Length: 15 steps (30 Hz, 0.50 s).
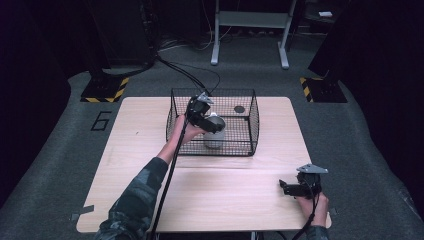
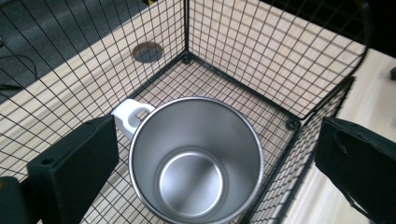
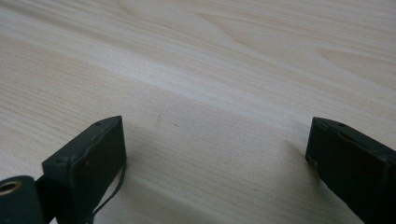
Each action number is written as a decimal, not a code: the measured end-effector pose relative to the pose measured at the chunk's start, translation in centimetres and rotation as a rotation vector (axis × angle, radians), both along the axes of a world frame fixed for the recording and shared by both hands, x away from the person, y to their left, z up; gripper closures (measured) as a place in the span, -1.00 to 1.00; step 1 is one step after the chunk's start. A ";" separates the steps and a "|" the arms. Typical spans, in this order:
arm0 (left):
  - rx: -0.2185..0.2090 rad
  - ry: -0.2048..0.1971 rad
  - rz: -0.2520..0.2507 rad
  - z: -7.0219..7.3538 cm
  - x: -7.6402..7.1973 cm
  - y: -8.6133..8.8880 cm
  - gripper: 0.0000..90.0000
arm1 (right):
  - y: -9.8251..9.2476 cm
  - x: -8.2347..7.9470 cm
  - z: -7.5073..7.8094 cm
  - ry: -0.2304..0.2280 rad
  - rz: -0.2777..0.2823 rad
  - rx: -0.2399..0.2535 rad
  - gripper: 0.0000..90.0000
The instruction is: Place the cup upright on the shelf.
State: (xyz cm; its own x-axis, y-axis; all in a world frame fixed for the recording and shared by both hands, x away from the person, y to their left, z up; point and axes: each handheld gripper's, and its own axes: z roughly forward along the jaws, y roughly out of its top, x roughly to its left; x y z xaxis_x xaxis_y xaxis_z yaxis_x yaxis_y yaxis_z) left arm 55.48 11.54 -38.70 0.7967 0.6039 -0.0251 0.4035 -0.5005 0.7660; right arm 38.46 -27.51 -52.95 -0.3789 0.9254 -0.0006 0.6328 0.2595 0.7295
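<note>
A white mug [image 1: 215, 134] with a steel inside stands upright in a black wire basket [image 1: 250, 107] on the far middle of the table. In the left gripper view the mug [image 2: 196, 158] is empty and its white handle [image 2: 130, 114] points to the upper left. My left gripper [image 1: 214, 123] hangs just above the mug's rim with its jaws wide apart, and the left gripper [image 2: 212, 161] holds nothing. My right gripper [image 1: 285, 187] rests open low over the table's near right part, and the right gripper [image 3: 217, 158] has bare wood between its jaws.
The light wooden table [image 1: 150, 165] carries the basket. A dark round spot [image 1: 239, 109] lies on the basket floor at its far right. Floor stands with yellow-black bases [image 1: 102, 90] and a metal frame [image 1: 250, 30] stand beyond the table.
</note>
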 end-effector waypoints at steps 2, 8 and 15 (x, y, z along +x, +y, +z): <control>-0.014 -0.002 0.001 0.5 -0.5 0.3 -1.00 | 0.0 0.0 0.0 0.000 0.000 0.000 -0.90; -0.052 -0.023 -0.008 1.7 -2.2 1.4 -1.00 | 0.0 0.0 0.0 0.000 -0.001 0.001 -0.90; -0.057 -0.053 -0.031 2.2 -4.6 2.8 -1.00 | 0.0 0.0 0.0 0.000 -0.001 0.001 -0.90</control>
State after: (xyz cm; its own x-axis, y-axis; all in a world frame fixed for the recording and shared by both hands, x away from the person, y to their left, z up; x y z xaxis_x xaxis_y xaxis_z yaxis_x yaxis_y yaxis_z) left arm 50.91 14.32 -36.48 0.8162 0.5776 -0.0160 0.3464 -0.4670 0.8136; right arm 38.45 -27.50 -52.95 -0.3776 0.9260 0.0002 0.6333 0.2581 0.7296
